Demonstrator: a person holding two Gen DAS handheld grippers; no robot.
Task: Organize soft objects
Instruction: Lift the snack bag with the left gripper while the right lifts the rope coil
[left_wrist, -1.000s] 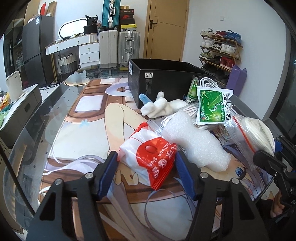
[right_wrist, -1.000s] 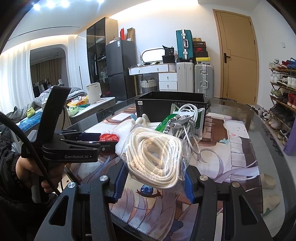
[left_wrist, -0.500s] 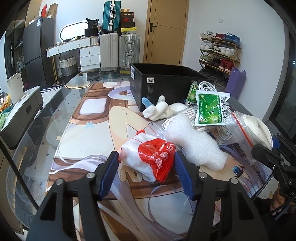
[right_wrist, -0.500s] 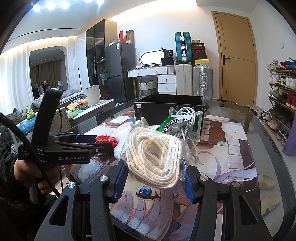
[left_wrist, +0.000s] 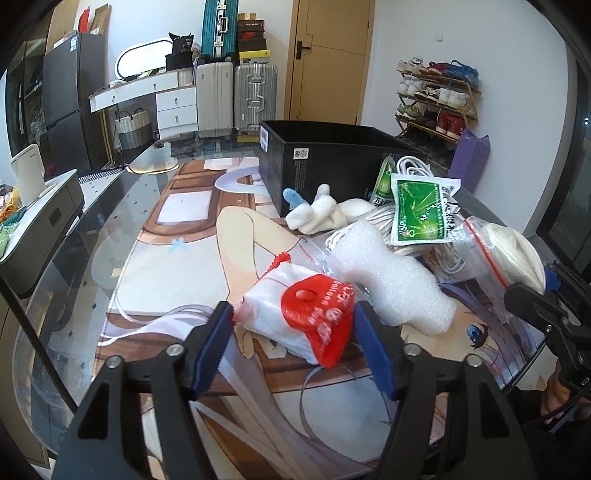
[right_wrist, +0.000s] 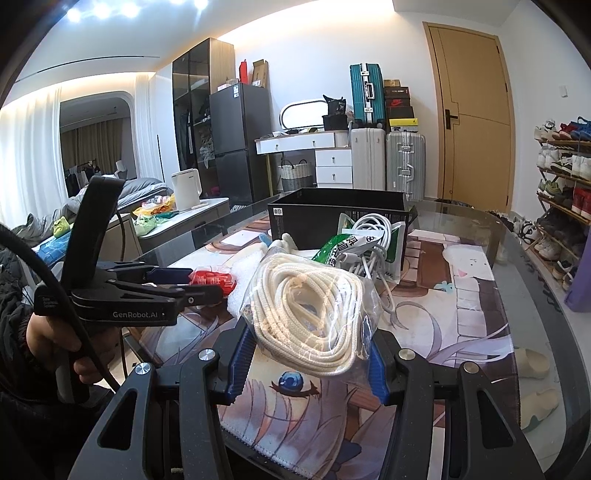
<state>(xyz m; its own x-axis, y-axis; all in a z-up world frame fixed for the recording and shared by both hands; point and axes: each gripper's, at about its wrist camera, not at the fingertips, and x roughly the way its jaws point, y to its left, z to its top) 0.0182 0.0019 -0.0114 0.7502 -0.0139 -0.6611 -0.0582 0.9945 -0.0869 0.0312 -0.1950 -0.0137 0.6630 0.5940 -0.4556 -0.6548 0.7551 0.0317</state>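
Glass-topped bench (left_wrist: 74, 280) with a cartoon mat fills both views. At lower centre, the left gripper (left_wrist: 293, 334) fingers have just been opening around a white-and-red packet (left_wrist: 299, 319), barely touching it. The right gripper (right_wrist: 308, 360) clamps a bagged coil of white rope (right_wrist: 310, 314). Behind stands a black box (left_wrist: 332, 162), its contents hidden.

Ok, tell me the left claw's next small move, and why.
Probably close again on the red-and-white packet. The left claw has just been opening; its pads flank the packet, which lies on the mat short of the black box. The right claw is shut on the bagged rope.
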